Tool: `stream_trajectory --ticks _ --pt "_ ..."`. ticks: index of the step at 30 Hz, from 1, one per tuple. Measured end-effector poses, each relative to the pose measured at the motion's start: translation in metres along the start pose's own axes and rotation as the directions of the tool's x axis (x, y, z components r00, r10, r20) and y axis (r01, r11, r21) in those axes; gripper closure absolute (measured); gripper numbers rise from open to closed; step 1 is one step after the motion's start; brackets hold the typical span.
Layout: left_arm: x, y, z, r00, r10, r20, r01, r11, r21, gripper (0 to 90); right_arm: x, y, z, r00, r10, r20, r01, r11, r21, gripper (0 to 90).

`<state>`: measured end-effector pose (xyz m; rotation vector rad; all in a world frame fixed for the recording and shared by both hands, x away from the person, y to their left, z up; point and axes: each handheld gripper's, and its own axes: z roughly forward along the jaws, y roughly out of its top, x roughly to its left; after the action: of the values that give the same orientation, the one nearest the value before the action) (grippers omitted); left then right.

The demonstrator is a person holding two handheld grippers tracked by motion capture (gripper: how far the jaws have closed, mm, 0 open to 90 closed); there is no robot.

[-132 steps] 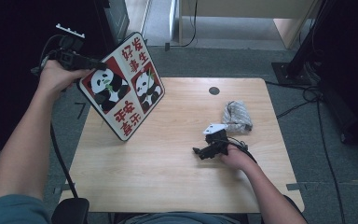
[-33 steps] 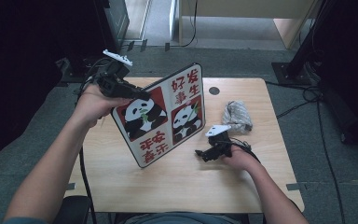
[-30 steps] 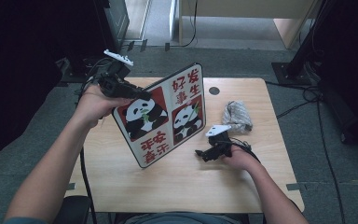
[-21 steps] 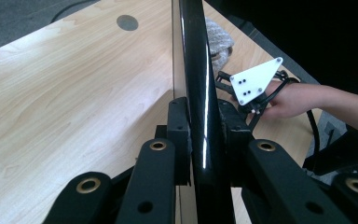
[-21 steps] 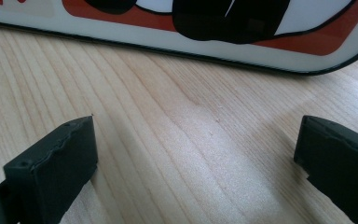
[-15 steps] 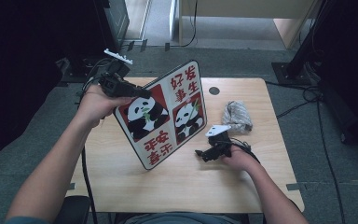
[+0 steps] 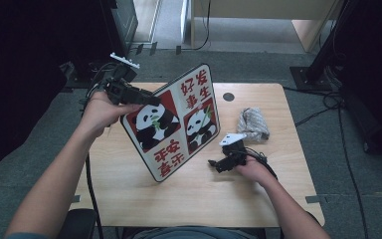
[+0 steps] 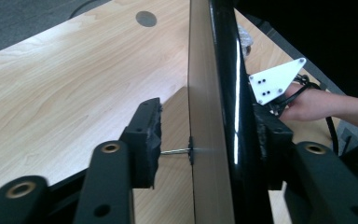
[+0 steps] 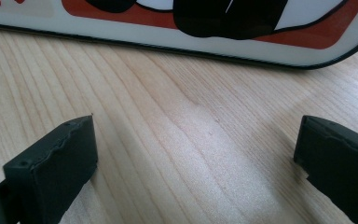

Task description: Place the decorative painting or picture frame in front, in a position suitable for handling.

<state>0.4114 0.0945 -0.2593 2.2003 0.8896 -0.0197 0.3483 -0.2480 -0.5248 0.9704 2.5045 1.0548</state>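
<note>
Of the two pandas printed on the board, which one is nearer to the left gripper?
The larger panda on the red square at the board's left side; the left gripper is just above it.

Between the black pads of your left gripper stands the panda board: its printed face is glossy, catching streaks of light, while its back is smooth, matt and tan, like pressed fibreboard. The pads themselves look like matt foam rubber, rough at the edges, on arms of smooth black plastic with brass-coloured rivets. Under your right gripper the table is pale wood-grain laminate with a soft satin sheen. Its pads are the same matt black, chipped along the rim. Beyond that gripper lies a crumpled grey cloth, woven and dull. The three-cornered plate on it is smooth white plastic.
</note>
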Motion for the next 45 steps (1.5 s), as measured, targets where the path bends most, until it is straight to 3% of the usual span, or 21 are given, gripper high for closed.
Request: stream_trajectory --ticks 2,3,7,10,11,12,14,16,17,24,30,33,37,41,45 --pt "0.001 0.0 0.0 0.9999 -0.016 -0.004 0.016 0.9999 0.002 44.1 0.0 0.0 0.0 1.0 0.003 0.004 -0.003 1.0 -0.001 0.0" --pt "0.003 0.0 0.001 0.999 -0.04 0.021 0.04 0.9992 0.003 43.7 0.001 0.0 0.0 1.0 0.006 0.007 -0.006 1.0 -0.001 0.0" --pt "0.004 -0.001 0.001 0.9986 -0.052 0.003 0.052 0.9987 -0.002 37.9 0.001 0.001 0.001 0.9999 0.01 0.011 -0.01 1.0 -0.001 0.0" --pt "0.004 -0.002 0.0 0.9989 -0.046 -0.006 0.046 0.9989 -0.009 24.8 0.002 0.001 0.001 0.9996 0.02 0.021 -0.02 1.0 0.0 0.0" --pt "0.004 -0.002 -0.002 0.9979 -0.05 0.042 0.051 0.9984 -0.023 24.8 0.003 0.001 0.001 0.9994 0.024 0.026 -0.024 1.0 -0.001 0.0" --pt "0.003 -0.001 -0.01 0.9967 -0.054 0.06 0.058 0.9952 -0.078 22.5 0.003 0.001 0.001 0.9991 0.027 0.032 -0.027 1.0 -0.002 0.0" --pt "0.003 -0.001 -0.014 0.9973 -0.048 0.056 0.053 0.9941 -0.095 23.6 0.004 0.001 0.001 0.999 0.03 0.032 -0.03 1.0 -0.002 0.0" --pt "0.002 -0.002 -0.018 0.9988 -0.037 0.033 0.04 0.9951 -0.09 24.0 0.003 0.001 0.001 0.9991 0.029 0.03 -0.029 1.0 -0.002 0.0" --pt "0.0 -0.005 -0.021 0.9996 -0.028 0.003 0.028 0.9961 -0.084 24.2 0.004 0.001 0.001 0.9991 0.029 0.03 -0.029 1.0 -0.002 0.0" --pt "0.0 -0.017 -0.023 0.9999 -0.011 0.008 0.012 0.9961 -0.087 29.8 0.003 0.001 0.001 0.9994 0.024 0.026 -0.024 1.0 -0.003 0.1" --pt "-0.001 -0.03 -0.022 0.9999 0.012 -0.009 -0.012 0.9958 -0.091 34.7 -0.001 0.001 -0.004 0.9994 0.033 0.006 -0.033 0.999 -0.008 9.1" --pt "-0.003 -0.038 -0.023 0.9995 0.031 0.0 -0.031 0.9934 -0.11 35.0 -0.002 0.003 -0.007 0.9995 0.031 -0.009 -0.031 0.999 -0.025 13.3" --pt "-0.004 -0.044 -0.025 0.9991 0.043 -0.002 -0.043 0.9919 -0.12 35.7 -0.003 0.005 -0.011 0.9996 0.026 0.006 -0.026 0.999 -0.045 13.3" --pt "-0.005 -0.053 -0.026 0.997 0.074 0.025 -0.069 0.9873 -0.143 38.1 -0.006 0.007 -0.015 0.9996 0.028 0.002 -0.028 0.999 -0.044 14.3" --pt "-0.005 -0.062 -0.027 0.9955 0.094 0.01 -0.091 0.9838 -0.154 40.3 -0.007 0.009 -0.02 0.9993 0.033 -0.015 -0.034 0.998 -0.047 18.3"
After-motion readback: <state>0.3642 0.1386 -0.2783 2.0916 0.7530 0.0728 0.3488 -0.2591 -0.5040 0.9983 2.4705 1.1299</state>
